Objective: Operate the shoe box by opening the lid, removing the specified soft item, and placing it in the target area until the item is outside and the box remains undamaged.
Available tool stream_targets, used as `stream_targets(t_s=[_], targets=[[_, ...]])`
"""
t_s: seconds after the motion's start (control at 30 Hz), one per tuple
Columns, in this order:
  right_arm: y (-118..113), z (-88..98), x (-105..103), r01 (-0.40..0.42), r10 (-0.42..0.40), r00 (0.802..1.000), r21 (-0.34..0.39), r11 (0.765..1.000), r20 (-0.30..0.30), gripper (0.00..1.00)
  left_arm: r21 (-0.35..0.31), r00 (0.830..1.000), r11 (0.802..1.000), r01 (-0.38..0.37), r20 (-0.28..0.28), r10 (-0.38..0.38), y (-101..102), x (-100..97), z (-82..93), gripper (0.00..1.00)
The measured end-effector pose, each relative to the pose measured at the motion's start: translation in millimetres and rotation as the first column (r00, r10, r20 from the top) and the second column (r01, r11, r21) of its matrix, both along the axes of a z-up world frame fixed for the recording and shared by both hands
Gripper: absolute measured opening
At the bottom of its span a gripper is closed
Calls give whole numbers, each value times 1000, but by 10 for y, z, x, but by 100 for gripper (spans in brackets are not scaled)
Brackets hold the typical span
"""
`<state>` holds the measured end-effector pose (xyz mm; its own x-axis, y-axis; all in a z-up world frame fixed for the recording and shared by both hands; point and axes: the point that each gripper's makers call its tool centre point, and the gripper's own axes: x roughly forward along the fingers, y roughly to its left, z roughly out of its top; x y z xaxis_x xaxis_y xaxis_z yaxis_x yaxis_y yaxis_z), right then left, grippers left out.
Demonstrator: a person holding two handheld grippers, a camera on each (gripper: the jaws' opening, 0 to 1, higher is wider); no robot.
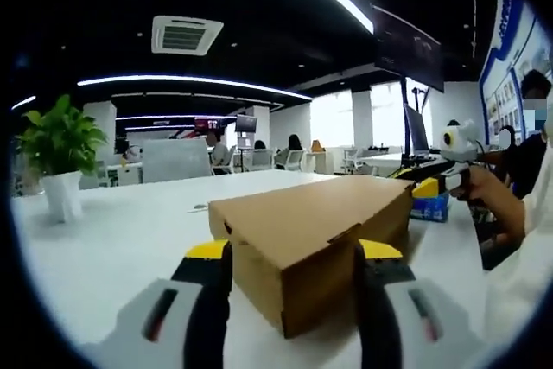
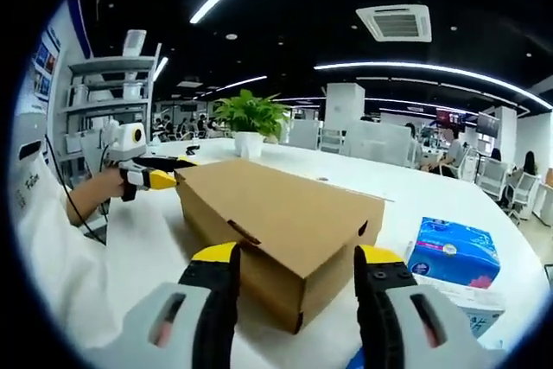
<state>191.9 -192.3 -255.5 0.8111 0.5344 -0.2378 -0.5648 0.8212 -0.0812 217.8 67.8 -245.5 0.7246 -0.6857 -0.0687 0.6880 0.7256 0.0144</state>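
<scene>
I see the white worktop [image 1: 130, 239] carrying the closed brown cardboard shoe box [image 1: 315, 235] near its middle. My left gripper [image 1: 294, 257] and right gripper [image 2: 294, 261] have jaws apart, each straddling a box corner. The right gripper view adds a blue tissue pack [image 2: 454, 252]; the left gripper view places a potted green plant [image 1: 60, 157] at the far edge.

My left hand-held gripper [image 1: 294, 257] has black jaws with yellow tips on light grey bodies, each marked by a dark slot with a red streak. My right hand-held gripper [image 2: 294, 261] matches it. A white sleeve [image 2: 52, 248] shows at nine o'clock.
</scene>
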Motion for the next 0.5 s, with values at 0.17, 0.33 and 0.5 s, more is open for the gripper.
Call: stream_targets(t_s=[0.17,0.33,0.5], targets=[[-88,188,-46,-14,12,998,46,999,56,58,49,999,998,-35,14,34,216,-1,32,61],[-232,384,-87,4,-10,992,51,999,122,56,-9,997,998,-63,37,63,422,14,241,58],[-405,483,-96,51,-60,983,54,997,172,54,-80,997,995,-51,52,55,527,-24,437,58]])
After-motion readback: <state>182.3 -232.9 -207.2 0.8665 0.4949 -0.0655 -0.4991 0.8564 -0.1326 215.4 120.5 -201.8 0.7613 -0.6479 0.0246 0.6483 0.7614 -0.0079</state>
